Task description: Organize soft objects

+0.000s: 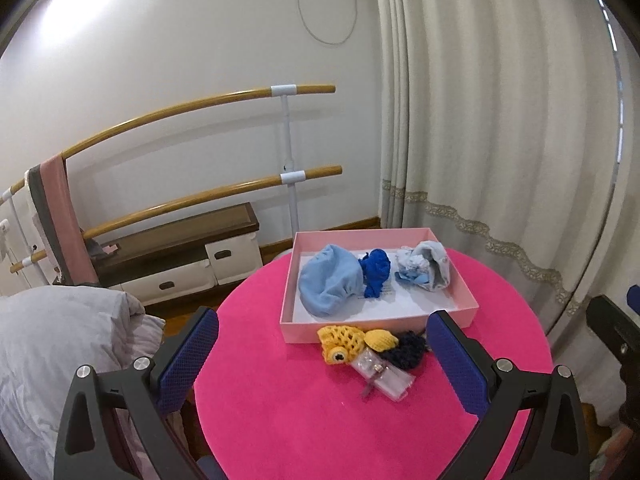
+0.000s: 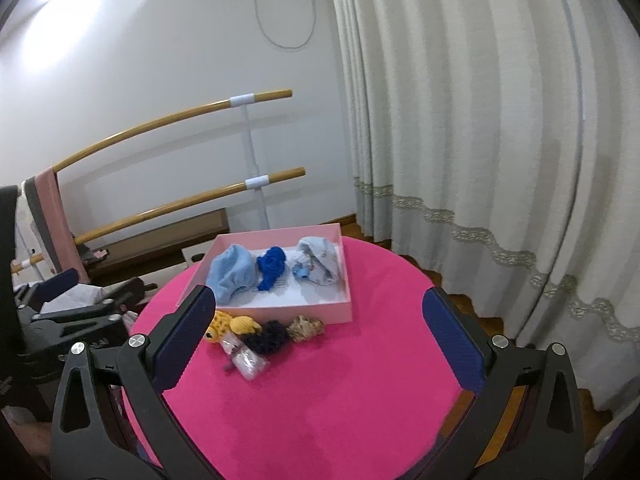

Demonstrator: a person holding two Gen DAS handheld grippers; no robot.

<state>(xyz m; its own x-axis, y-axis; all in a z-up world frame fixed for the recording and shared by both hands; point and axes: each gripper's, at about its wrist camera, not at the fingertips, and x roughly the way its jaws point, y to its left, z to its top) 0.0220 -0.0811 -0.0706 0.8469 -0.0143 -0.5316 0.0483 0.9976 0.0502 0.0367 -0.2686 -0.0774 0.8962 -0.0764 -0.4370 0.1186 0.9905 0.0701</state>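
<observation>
A pink box [image 1: 298, 330] [image 2: 344, 314] stands at the far side of the round pink table [image 1: 320, 420] [image 2: 340, 392]. In it lie a light blue cap [image 1: 328, 280] [image 2: 232, 276], a dark blue cloth [image 1: 376, 272] [image 2: 270, 266] and a pale patterned cloth [image 1: 428, 270] [image 2: 320, 264]. In front of the box lie a yellow crochet fish [image 1: 344, 342] [image 2: 224, 326], a dark navy knit piece [image 1: 404, 352] [image 2: 268, 338], a tan fuzzy piece [image 2: 306, 328] and a clear packet [image 1: 384, 376] [image 2: 248, 362]. My left gripper [image 1: 324, 360] and right gripper [image 2: 316, 344] are both open and empty, held near the table's near side.
A grey duvet [image 1: 60, 352] lies left of the table. A low wooden cabinet [image 1: 180, 256] and wooden barre rails [image 1: 200, 192] stand by the wall. Curtains [image 1: 500, 120] hang at the right. The left gripper's body [image 2: 72, 312] shows at the left of the right wrist view.
</observation>
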